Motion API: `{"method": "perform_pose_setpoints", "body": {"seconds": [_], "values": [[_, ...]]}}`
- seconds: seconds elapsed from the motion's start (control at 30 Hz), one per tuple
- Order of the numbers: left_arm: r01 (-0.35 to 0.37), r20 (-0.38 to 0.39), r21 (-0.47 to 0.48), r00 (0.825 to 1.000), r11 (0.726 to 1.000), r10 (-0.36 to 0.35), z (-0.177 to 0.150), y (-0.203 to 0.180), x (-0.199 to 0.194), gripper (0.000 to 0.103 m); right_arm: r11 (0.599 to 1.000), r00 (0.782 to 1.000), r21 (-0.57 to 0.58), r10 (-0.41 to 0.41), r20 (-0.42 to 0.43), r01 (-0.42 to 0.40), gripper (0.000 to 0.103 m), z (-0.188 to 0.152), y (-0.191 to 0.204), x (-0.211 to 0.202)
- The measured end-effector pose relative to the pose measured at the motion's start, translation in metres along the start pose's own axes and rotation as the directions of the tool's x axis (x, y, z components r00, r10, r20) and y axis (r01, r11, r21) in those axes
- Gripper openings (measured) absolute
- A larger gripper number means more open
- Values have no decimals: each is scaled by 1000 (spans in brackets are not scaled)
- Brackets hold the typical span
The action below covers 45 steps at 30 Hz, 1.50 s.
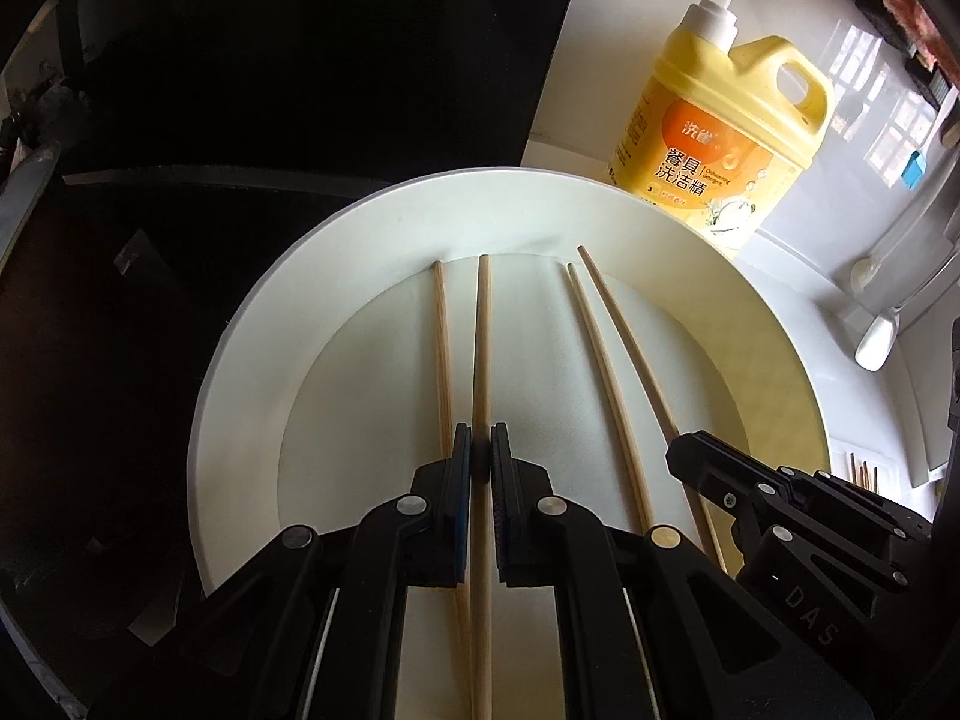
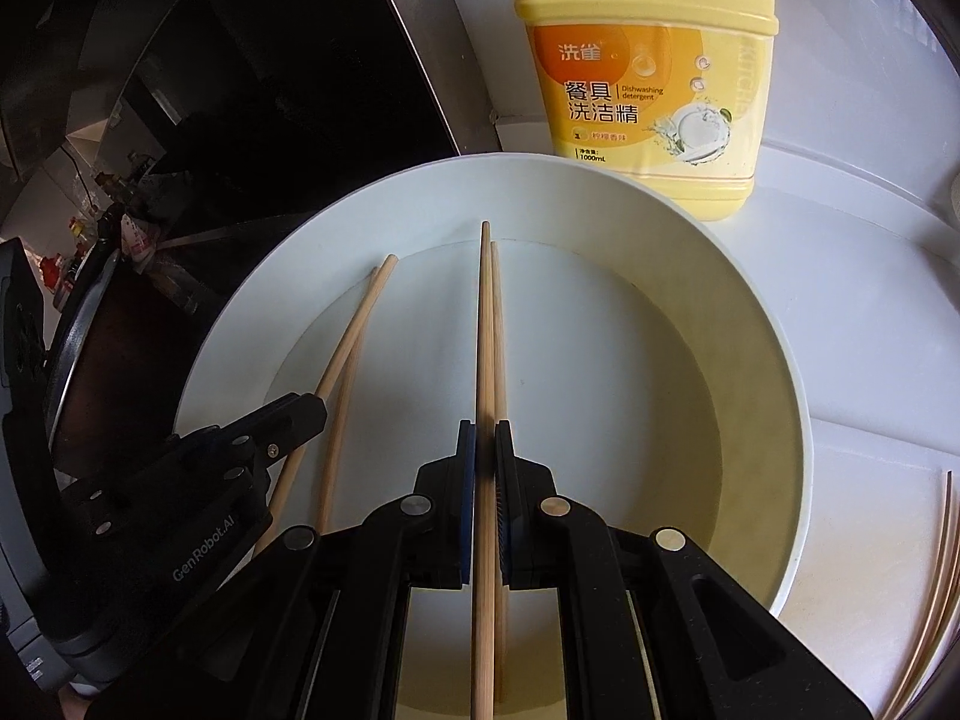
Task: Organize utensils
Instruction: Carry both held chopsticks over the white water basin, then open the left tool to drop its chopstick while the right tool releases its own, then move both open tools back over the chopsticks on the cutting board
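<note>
- Chopsticks [image 1: 483, 348]: four over white plate [image 1: 252, 372], frame centre; one clamped in left gripper [image 1: 482, 450], jaws closed.
- Right gripper [image 2: 485, 450]: jaws closed on another chopstick [image 2: 485, 330].
- Detergent bottle [image 1: 714, 138]: upper right, behind plate.

Four plain wooden chopsticks are lying over a white plate [image 1: 252, 396], tips pointing away from the cameras. One chopstick [image 1: 482, 360] is sitting clamped between the left gripper [image 1: 481, 456] pads, with a second [image 1: 443, 360] just beside it. Another chopstick [image 2: 485, 330] is sitting clamped in the right gripper [image 2: 485, 450], with its neighbour [image 2: 499, 330] nearly touching.
</note>
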<state>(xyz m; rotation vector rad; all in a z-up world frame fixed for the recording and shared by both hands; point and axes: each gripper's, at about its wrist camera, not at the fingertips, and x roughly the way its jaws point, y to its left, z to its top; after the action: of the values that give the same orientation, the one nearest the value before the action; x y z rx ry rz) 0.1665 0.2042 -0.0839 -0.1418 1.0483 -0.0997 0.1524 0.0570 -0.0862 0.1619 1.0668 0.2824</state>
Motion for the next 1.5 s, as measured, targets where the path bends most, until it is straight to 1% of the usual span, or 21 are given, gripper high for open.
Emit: {"method": "perform_pose_setpoints", "body": {"seconds": [0.43, 0.57, 0.6, 0.67, 0.7, 0.73, 0.8, 0.97, 1.23, 1.37, 1.43, 1.5], "values": [[-20, -33, -8, 999, 1000, 20, 3, 3, 11, 7, 1000, 1000, 7, -24, -17, 24, 6, -2, -4, 8], [-32, -24, -24, 999, 999, 31, 3, 5, 7, 9, 999, 999, 23, -35, -15, 35, 7, 0, -7, 7], [-34, -24, -27, 999, 999, 34, 3, 5, 7, 13, 999, 999, 24, -36, -11, 36, 9, 0, -8, 5], [-45, -19, -32, 999, 998, 44, 3, 7, 5, 28, 999, 999, 22, -44, 3, 44, 11, 0, -11, 0], [-53, -13, -35, 999, 998, 52, 3, 7, 3, 42, 999, 999, 20, -47, 8, 47, 13, 0, -11, -2], [-57, -2, -38, 998, 998, 57, 3, 8, 0, 50, 999, 999, 21, -48, 13, 47, 15, 0, -12, -4], [-59, 17, -44, 998, 997, 60, 3, 9, -6, 56, 999, 999, 25, -41, 19, 40, 16, -1, -16, -7], [-66, 22, -51, 997, 996, 68, 2, 11, -14, 61, 999, 999, 32, -40, 34, 39, 20, -3, -16, -17], [-86, 25, -64, 996, 994, 87, -1, 12, -27, 75, 999, 997, 25, -49, 67, 47, 28, -10, -14, -33], [-88, 34, -62, 995, 994, 90, -3, 12, -36, 77, 998, 995, 41, -44, 93, 40, 30, -14, -16, -43], [-97, 40, -54, 994, 994, 99, -4, 11, -40, 78, 998, 993, 44, -39, 107, 35, 36, -17, -17, -49], [-94, 44, -53, 994, 994, 97, -5, 10, -45, 79, 999, 992, 41, -33, 122, 28, 39, -20, -17, -55]]}}
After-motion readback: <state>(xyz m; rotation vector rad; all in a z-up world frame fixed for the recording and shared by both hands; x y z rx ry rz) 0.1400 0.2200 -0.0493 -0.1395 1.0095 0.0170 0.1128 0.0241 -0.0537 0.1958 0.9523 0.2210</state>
